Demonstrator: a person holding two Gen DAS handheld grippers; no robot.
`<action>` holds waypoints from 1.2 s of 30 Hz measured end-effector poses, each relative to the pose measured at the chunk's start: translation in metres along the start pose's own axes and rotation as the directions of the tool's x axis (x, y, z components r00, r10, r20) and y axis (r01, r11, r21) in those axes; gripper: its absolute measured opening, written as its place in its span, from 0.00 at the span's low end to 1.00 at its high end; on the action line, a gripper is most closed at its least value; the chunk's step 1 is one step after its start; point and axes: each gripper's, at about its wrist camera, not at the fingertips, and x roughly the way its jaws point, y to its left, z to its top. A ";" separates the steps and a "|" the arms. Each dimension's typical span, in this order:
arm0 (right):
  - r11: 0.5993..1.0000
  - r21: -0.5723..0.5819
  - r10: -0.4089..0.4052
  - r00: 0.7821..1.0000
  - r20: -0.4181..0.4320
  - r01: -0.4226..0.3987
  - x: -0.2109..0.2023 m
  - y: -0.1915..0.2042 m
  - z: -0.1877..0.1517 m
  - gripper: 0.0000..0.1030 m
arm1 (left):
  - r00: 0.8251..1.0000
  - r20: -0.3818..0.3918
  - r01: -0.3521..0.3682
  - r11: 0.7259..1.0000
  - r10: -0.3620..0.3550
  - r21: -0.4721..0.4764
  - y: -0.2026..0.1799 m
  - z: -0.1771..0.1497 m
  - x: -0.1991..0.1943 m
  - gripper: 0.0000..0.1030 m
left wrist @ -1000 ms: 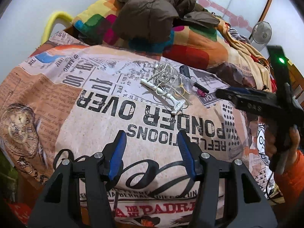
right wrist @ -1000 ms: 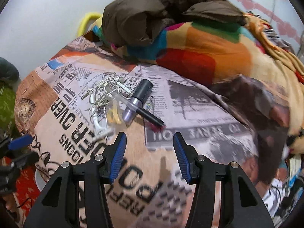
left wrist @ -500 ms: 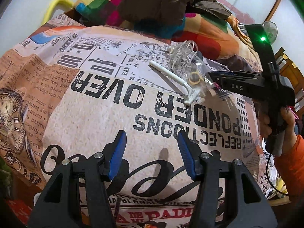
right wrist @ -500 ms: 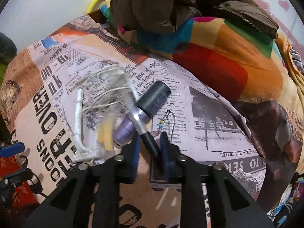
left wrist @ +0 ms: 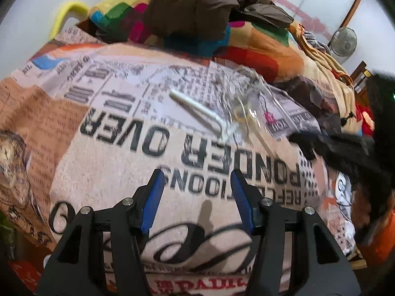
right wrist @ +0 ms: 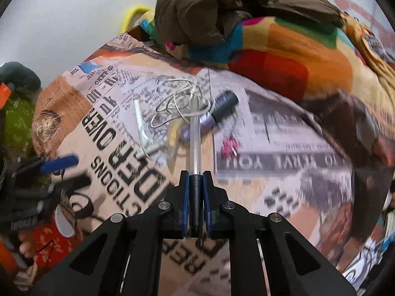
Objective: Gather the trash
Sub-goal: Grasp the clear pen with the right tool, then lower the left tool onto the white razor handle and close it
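Observation:
In the right wrist view my right gripper (right wrist: 195, 175) is shut on the black end of a clear-barrelled pen (right wrist: 195, 133). The pen points away from me, above the newspaper-print sheet (right wrist: 271, 148). Beyond it lies a small heap: a tangled white cord (right wrist: 177, 103), a white razor (right wrist: 142, 125), a purple and black tube (right wrist: 219, 113) and a pink scrap (right wrist: 229, 145). My left gripper (left wrist: 196, 197) hovers open over the sheet, nothing between its fingers, short of the razor (left wrist: 197, 111) and a clear plastic bag (left wrist: 246, 108). The right gripper (left wrist: 345, 148) shows blurred at that view's right edge.
A brown jacket (right wrist: 222, 7) lies on a multicoloured blanket (right wrist: 284, 56) behind the heap. A yellow handle (left wrist: 64, 17) sticks up at the back left and a fan (left wrist: 343, 42) stands at the back right. An orange sleeve (left wrist: 377, 241) is at the right.
My right gripper closed on the pen at the heap and drew it back off the sheet. The left gripper crept slightly towards the razor, still open.

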 end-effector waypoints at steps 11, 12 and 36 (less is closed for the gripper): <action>0.996 0.062 -0.067 0.998 -0.008 0.067 -0.003 -0.027 -0.038 0.09 | 0.999 -0.032 0.009 0.996 -0.011 -0.087 0.007 0.044 0.044 0.34; 0.996 0.064 -0.062 0.998 -0.004 0.063 -0.005 -0.029 -0.040 0.09 | 0.999 -0.038 0.015 0.994 -0.019 -0.104 0.007 0.048 0.049 0.33; 0.992 0.119 0.027 0.999 0.025 -0.029 -0.012 -0.042 -0.060 0.09 | 0.999 -0.043 -0.032 0.981 0.024 -0.189 0.016 0.084 0.078 0.20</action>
